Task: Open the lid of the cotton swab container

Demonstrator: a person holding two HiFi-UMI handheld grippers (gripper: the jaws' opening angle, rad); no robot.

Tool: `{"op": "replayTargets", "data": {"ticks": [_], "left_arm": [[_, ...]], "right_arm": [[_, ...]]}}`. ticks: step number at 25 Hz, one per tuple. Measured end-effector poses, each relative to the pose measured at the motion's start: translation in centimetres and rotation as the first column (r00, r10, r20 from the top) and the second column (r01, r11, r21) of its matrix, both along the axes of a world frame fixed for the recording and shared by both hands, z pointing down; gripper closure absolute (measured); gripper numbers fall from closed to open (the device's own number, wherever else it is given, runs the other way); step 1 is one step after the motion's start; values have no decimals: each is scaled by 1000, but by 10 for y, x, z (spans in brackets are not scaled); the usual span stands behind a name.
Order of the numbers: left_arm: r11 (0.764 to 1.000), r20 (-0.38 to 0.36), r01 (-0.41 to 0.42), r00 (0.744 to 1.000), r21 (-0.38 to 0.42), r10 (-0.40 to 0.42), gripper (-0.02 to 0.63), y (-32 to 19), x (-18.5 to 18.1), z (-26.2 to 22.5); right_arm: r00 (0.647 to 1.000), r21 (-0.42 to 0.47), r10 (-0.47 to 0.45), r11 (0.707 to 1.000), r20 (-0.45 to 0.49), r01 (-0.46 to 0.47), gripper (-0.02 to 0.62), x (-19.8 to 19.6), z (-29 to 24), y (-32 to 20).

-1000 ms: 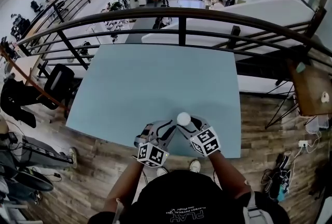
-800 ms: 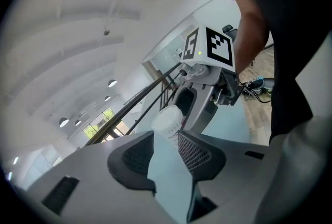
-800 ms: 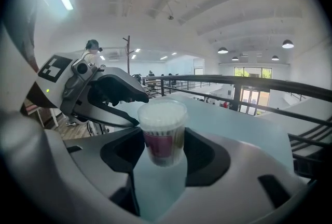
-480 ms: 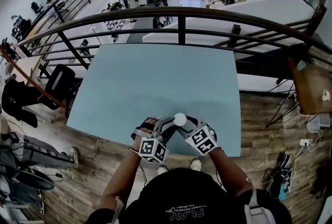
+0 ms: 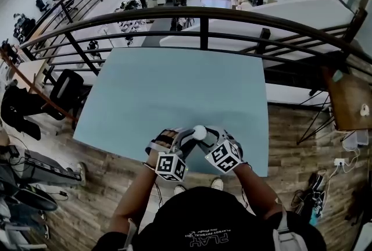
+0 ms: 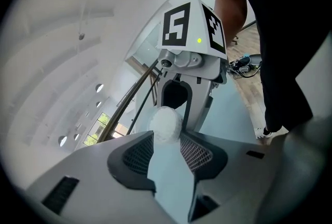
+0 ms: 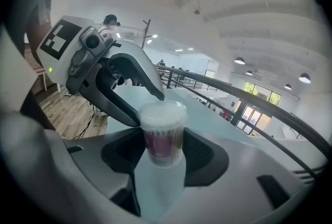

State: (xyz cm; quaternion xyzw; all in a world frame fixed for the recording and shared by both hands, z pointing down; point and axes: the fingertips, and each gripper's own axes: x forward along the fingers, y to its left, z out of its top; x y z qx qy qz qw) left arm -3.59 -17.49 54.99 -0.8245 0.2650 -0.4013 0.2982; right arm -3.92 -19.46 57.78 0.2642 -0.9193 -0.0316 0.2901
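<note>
the right gripper has the small clear plastic cotton swab container, with a dark red label, between its jaws. the pads lie against the two sides of the container and the jaws are closing on it. the container is upright, over the near edge of the pale blue table. the left gripper faces the right one. its jaws are opening, already wide, and the white round lid, not yet off, sits between their tips.

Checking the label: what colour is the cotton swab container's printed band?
Maroon; the container shows best in the right gripper view.
</note>
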Motion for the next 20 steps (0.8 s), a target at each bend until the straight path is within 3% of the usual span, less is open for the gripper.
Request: {"op": "replayTargets", "data": {"ticks": [20], "left_arm": [[1000, 42, 3, 999, 22, -4, 477, -1, -5, 5]], "right_arm": [[999, -32, -32, 999, -3, 32, 380, -6, 6, -2]]}}
